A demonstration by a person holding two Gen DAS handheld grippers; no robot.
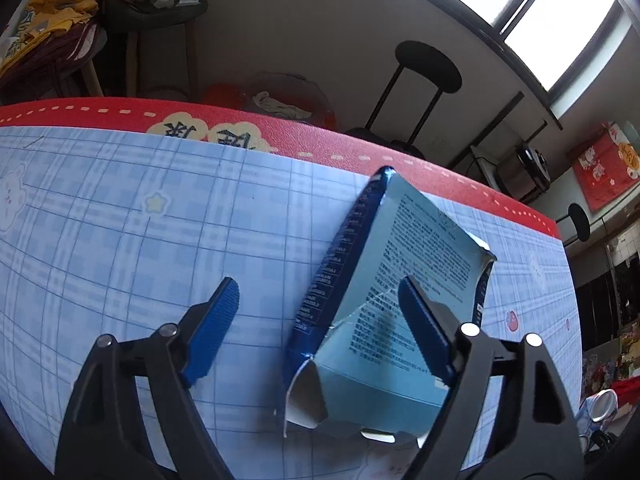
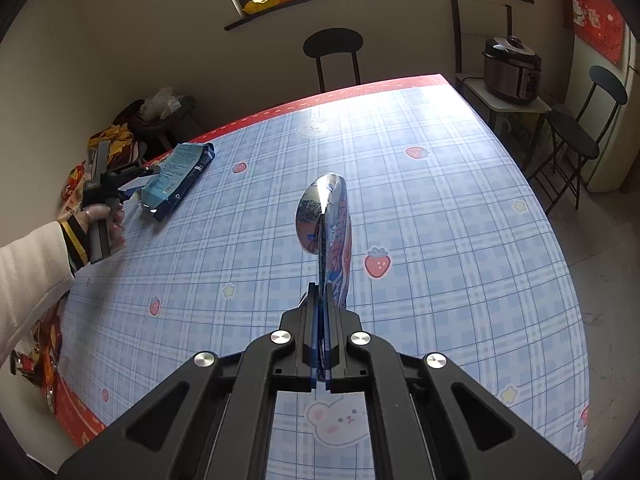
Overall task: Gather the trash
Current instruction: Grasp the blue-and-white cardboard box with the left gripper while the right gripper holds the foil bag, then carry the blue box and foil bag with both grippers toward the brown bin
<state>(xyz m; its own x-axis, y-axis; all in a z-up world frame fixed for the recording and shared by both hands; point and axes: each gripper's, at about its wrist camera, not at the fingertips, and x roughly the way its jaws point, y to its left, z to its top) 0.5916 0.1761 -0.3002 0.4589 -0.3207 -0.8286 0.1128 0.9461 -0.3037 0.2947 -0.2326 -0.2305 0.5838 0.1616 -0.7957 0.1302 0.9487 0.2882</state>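
A flattened light-blue carton [image 1: 384, 280] with a dark blue side lies on the blue plaid tablecloth [image 1: 120, 240]. My left gripper [image 1: 320, 296] is open, its fingers straddling the carton's near end, the right finger [image 1: 424, 336] over its printed face. In the right wrist view the same carton [image 2: 176, 178] lies at the table's far left with the left gripper [image 2: 132, 184] at it. My right gripper [image 2: 321, 300] is shut on a crushed, shiny blue snack wrapper [image 2: 326, 224], held above the table's middle.
The table has a red border [image 1: 320, 140] along its far edge. Black stools [image 2: 334, 52] and a chair [image 2: 580, 136] stand around it. A pressure cooker [image 2: 512, 70] sits on a side stand at right. Cluttered stools [image 1: 152, 12] stand beyond the left edge.
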